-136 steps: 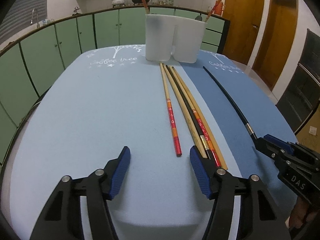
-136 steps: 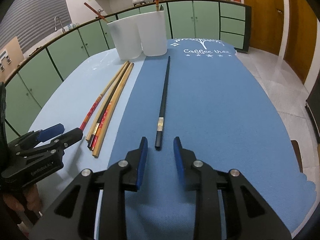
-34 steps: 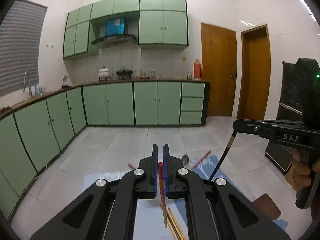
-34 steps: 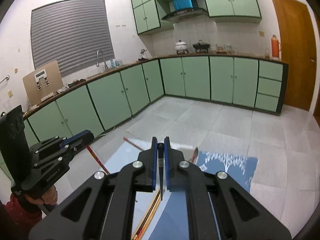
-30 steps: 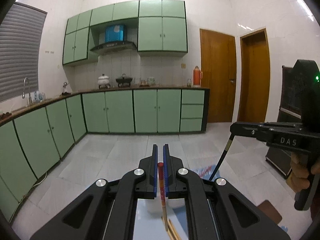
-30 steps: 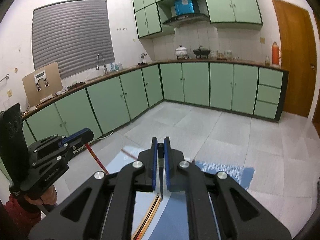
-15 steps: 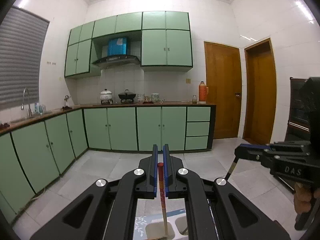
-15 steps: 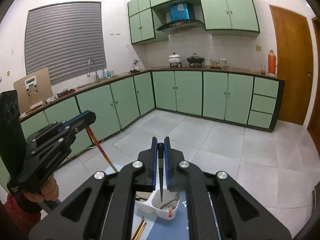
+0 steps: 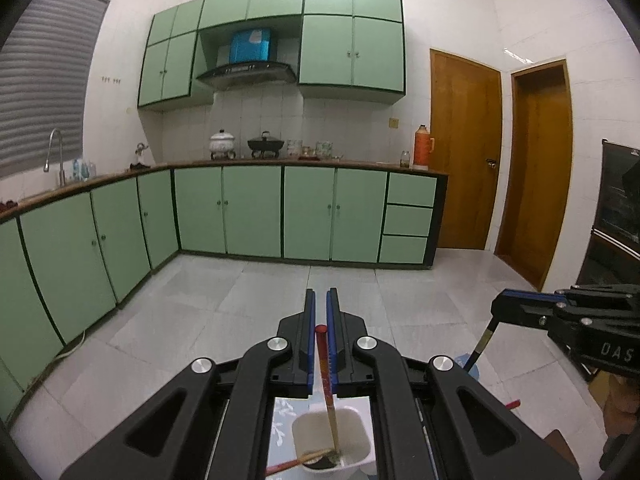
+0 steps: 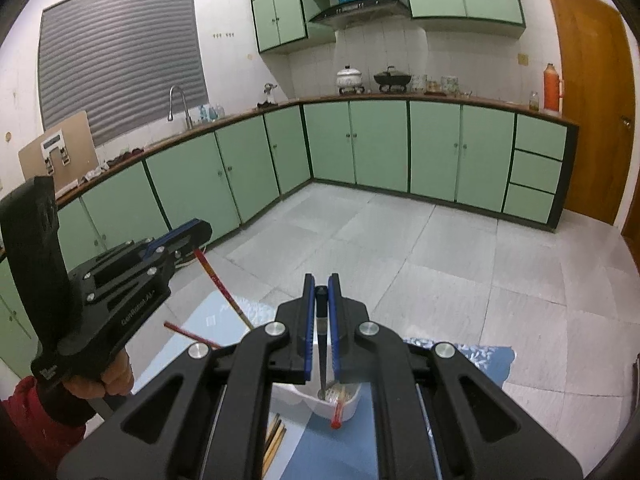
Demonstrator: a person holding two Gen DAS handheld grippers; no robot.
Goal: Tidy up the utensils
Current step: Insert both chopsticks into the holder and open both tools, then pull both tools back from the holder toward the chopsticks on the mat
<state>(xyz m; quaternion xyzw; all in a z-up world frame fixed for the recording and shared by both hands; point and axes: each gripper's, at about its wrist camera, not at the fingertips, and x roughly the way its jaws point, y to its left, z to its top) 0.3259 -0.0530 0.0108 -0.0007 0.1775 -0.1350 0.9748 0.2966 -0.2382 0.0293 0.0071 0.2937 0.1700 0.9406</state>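
Left wrist view: the left claw (image 9: pixel 319 340) is closed on the red chopstick (image 9: pixel 325 364), which hangs below it with its tip inside the white holder (image 9: pixel 360 432). If released while tilted, it could tip against the rim and fall out. The bench is almost all hidden by the claw body.

Right wrist view: the right claw (image 10: pixel 321 340) is closed on the black chopstick (image 10: pixel 321 344), its tip in the second white cup (image 10: pixel 352 402) directly below. It may strike the red-tipped stick (image 10: pixel 338 412) already there. The loose chopsticks (image 10: pixel 274 438) under the claw are mostly cut off.

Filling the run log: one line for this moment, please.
left gripper: shut on red chopstick | right gripper: shut on black chopstick | both tips inside white holder
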